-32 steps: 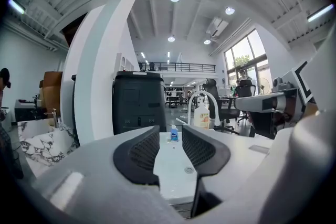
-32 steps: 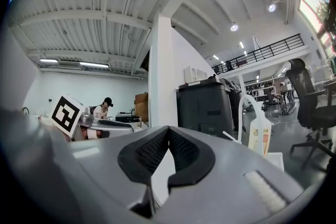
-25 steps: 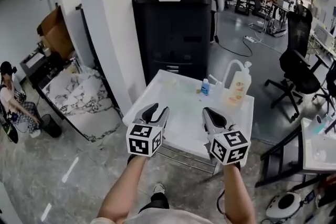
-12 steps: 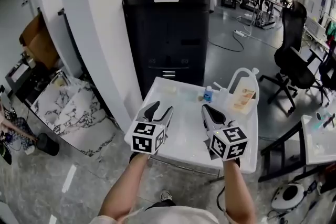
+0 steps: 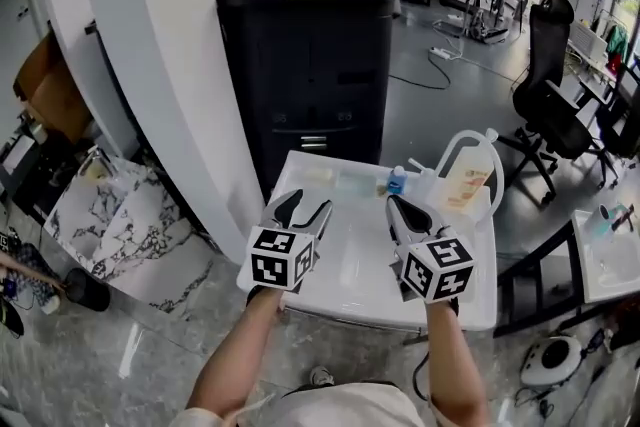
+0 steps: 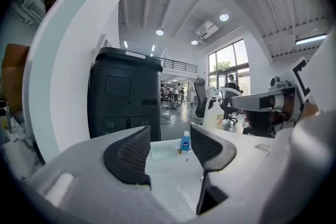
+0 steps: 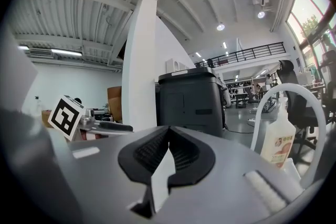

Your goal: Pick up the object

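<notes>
**Opening L jaws, nothing between them yet**

L gripper hovers over near edge of white table, jaws spreading wide, empty. R gripper has pads together, also empty. Likely target, small blue bottle, stands at table's far edge near big handled jug, well apart from both grippers. Reads as prep for approach; reach fwd not yet made.

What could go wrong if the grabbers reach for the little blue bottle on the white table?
1. The blue bottle is small and stands close to the big jug, so a clumsy reach might knock either one over.
2. The right gripper has its jaws shut, so it could only push the bottle along, not grab it. The left gripper, its jaws opening with nothing between them, looks readier.
</notes>
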Available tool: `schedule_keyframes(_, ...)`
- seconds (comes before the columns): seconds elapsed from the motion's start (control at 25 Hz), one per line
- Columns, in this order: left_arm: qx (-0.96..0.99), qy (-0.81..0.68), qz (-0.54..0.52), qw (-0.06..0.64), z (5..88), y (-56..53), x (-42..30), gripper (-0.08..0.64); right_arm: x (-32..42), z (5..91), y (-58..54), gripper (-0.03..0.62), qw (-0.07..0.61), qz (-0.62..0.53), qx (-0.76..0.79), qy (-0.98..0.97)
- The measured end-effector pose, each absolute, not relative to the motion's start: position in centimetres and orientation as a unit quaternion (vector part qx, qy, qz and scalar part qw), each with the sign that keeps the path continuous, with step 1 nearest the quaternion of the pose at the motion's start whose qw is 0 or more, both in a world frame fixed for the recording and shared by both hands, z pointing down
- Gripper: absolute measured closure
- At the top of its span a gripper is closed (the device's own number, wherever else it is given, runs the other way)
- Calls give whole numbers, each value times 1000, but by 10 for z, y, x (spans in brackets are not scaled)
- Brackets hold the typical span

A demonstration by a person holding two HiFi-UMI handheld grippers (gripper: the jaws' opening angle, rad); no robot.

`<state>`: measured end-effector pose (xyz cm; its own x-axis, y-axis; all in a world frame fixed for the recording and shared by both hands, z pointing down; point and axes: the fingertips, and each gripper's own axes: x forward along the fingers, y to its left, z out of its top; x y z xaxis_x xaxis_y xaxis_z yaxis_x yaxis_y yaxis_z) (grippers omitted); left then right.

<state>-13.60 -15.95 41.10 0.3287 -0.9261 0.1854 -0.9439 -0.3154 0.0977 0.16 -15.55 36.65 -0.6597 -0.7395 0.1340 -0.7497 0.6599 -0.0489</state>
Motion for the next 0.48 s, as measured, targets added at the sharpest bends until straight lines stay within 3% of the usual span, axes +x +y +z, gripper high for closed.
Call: schedule_keyframes(0.48, 823, -558, 51, 97, 421, -209, -123, 316, 16, 378, -201, 591, 54, 56, 437, -896)
